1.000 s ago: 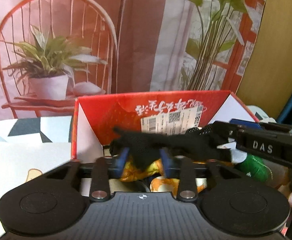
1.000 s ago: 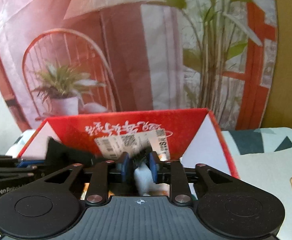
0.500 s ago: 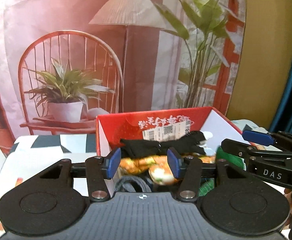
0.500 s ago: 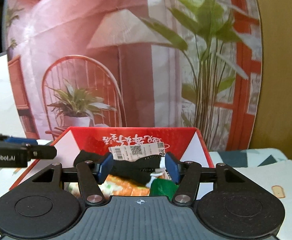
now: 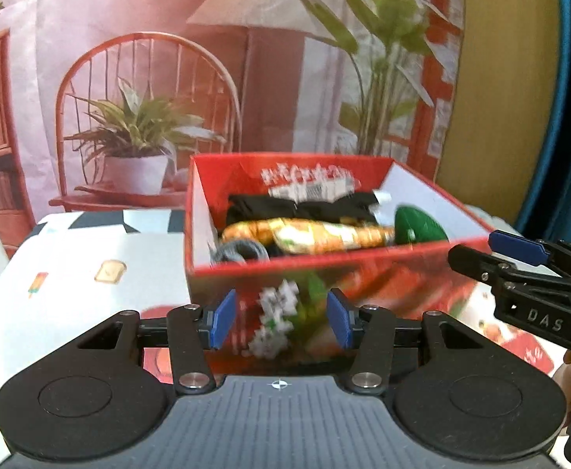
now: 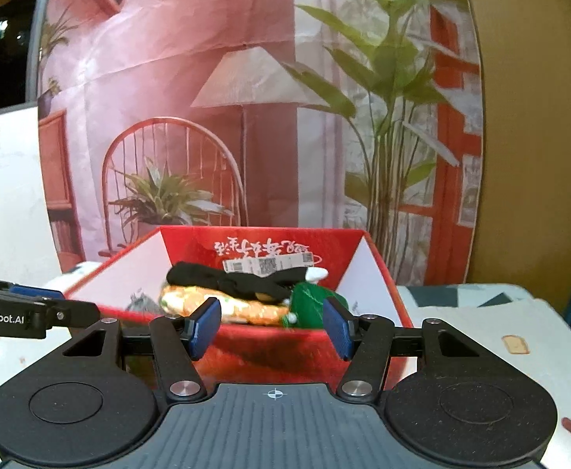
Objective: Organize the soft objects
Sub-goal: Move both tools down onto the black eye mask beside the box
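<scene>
A red cardboard box [image 5: 414, 250] stands on the table ahead of both grippers. Inside it a black cloth [image 5: 305, 207] lies on top of an orange patterned soft item [image 5: 313, 236], with a green soft item [image 5: 418, 226] at the right and a grey one [image 5: 242, 250] at the left. My left gripper [image 5: 281, 322] is open and empty, in front of the box's near wall. My right gripper [image 6: 270, 328] is open and empty too, short of the box [image 6: 379, 262]. From there the black cloth [image 6: 227, 281] lies over the orange item [image 6: 207, 305] and the green one [image 6: 313, 305].
The table wears a white cloth with small food prints [image 5: 90, 269]. A printed backdrop of a chair, lamp and plants [image 5: 246, 78] hangs right behind the box. The right gripper's fingers [image 5: 520, 250] reach in beside the box; the left gripper's fingers [image 6: 31, 305] show at the left.
Both grippers held the black cloth over the box, then opened and let it go. They have drawn back, and the cloth now lies in the box.
</scene>
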Action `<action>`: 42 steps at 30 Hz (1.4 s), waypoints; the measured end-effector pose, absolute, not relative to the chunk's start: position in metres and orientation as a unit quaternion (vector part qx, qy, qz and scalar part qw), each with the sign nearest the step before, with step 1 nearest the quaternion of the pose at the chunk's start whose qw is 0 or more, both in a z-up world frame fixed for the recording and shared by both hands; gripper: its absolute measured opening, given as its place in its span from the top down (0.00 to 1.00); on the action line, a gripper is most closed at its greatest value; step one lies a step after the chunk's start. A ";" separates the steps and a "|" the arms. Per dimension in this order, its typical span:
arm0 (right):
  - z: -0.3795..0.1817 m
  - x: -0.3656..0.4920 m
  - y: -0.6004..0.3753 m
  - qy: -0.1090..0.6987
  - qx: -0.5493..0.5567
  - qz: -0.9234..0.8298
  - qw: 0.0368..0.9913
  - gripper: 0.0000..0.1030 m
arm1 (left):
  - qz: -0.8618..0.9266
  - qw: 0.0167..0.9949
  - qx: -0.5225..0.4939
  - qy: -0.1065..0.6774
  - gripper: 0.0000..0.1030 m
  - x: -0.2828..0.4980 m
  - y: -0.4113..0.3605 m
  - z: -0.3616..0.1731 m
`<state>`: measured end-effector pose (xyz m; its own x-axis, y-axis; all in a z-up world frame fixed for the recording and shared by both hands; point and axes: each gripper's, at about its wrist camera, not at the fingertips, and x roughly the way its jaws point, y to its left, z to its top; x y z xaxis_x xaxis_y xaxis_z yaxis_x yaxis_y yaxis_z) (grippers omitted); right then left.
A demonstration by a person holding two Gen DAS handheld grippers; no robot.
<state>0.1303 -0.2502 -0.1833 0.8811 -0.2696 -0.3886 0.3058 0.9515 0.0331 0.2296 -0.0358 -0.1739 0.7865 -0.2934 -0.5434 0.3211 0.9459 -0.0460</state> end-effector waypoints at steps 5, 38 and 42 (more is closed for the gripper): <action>-0.214 0.115 -0.245 0.223 0.058 -0.154 0.961 0.47 | -0.161 0.938 0.018 0.306 0.48 0.227 -0.035 -0.193; -0.276 0.108 -0.247 0.305 0.096 -0.158 0.934 0.45 | -0.170 0.918 -0.048 0.355 0.56 0.219 -0.018 -0.253; -0.276 0.107 -0.249 0.304 0.102 -0.157 0.934 0.43 | -0.171 0.920 -0.038 0.351 0.56 0.217 -0.020 -0.258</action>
<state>0.1073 -0.2489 -0.2761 0.7661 -0.2306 -0.5999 0.3544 0.9302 0.0951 0.2168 -0.0203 -0.2578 0.6954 -0.3419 -0.6321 0.2889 0.9384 -0.1896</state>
